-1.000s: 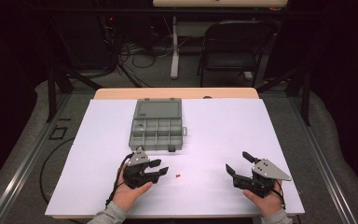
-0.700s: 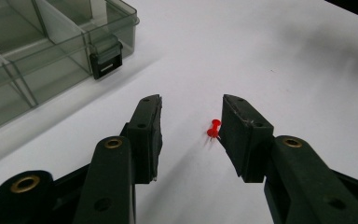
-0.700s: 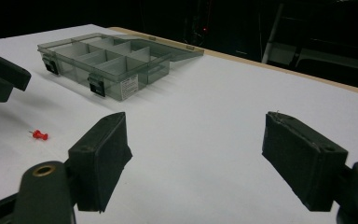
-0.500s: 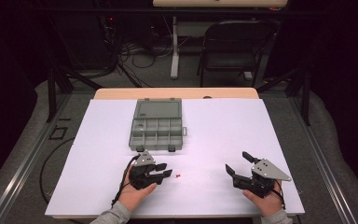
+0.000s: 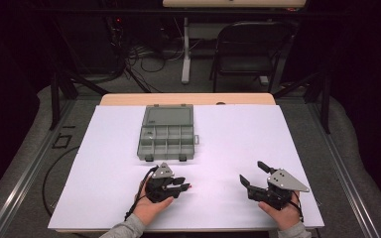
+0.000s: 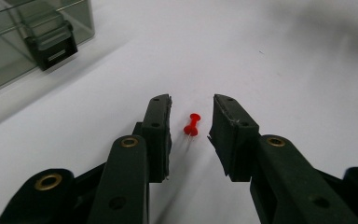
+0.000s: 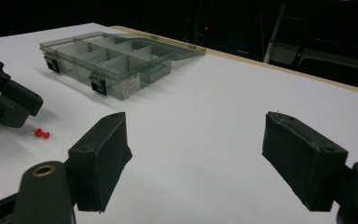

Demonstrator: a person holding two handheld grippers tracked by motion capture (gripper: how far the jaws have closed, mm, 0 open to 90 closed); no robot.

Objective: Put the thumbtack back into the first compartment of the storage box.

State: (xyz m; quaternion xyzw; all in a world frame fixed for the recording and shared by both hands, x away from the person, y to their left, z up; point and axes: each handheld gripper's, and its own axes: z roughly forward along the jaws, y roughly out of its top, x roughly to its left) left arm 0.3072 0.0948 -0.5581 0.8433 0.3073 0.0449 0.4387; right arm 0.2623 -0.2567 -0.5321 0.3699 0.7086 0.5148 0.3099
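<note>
Since the earlier frames, the left gripper (image 5: 184,187) has slid toward the red pushpin (image 6: 191,125) and its fingers (image 6: 157,122) have just been closing. The pin now lies on the white table (image 5: 238,134) between them, a gap left on either side, nothing pinched yet. This looks like the grasp step: the next move calls for closing squarely on the pin's head before lifting. The right gripper (image 5: 254,174) rests near the table's front edge, fingers spread wide and empty. Farther back sits the open compartment box (image 5: 166,135).
</note>
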